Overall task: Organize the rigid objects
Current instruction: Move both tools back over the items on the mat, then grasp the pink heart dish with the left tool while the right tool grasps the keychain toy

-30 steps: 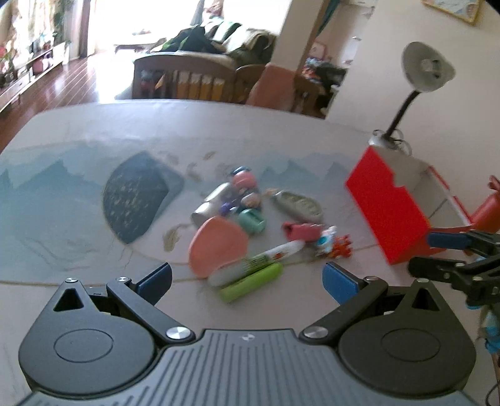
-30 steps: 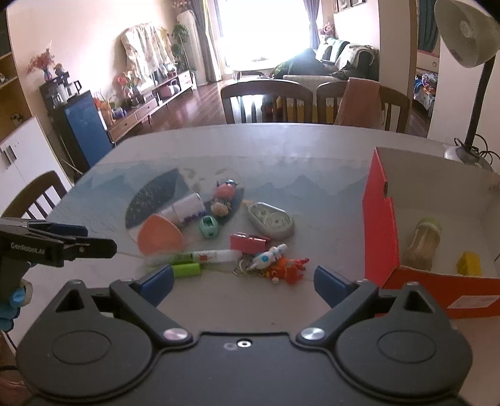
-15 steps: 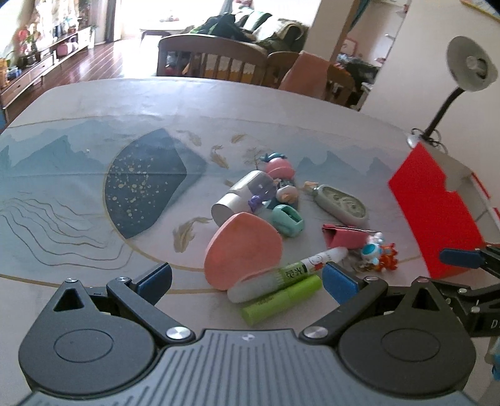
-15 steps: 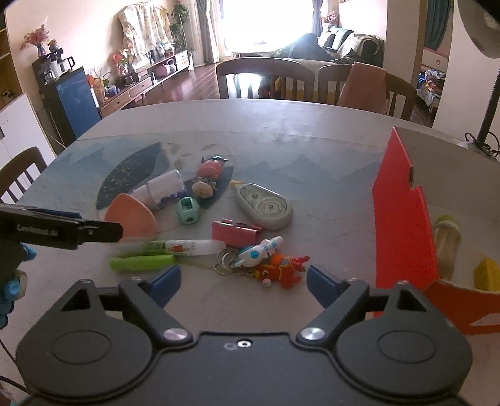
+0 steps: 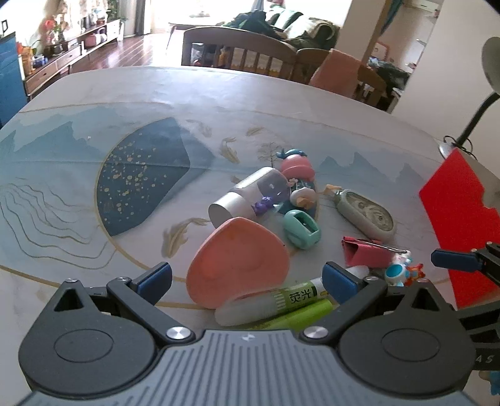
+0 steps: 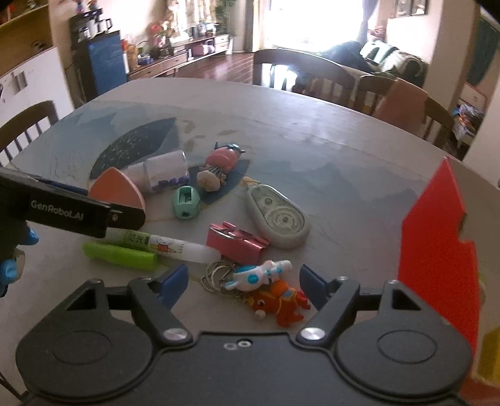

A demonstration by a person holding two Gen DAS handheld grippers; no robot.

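Daylight floods from blown-out window (image 6: 300,22) behind chairs. Table (image 5: 281,103) evenly lit, pale sheen toward window, shadows faint. Strong fisheye bending at edges. Right view slightly soft.

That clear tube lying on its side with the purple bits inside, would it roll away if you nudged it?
Probably: the clear tube is a cylinder lying on its side on the flat table. The pink heart-shaped piece and mint sharpener beside it might stop it. It looks like smooth hard plastic, so perhaps slippery.
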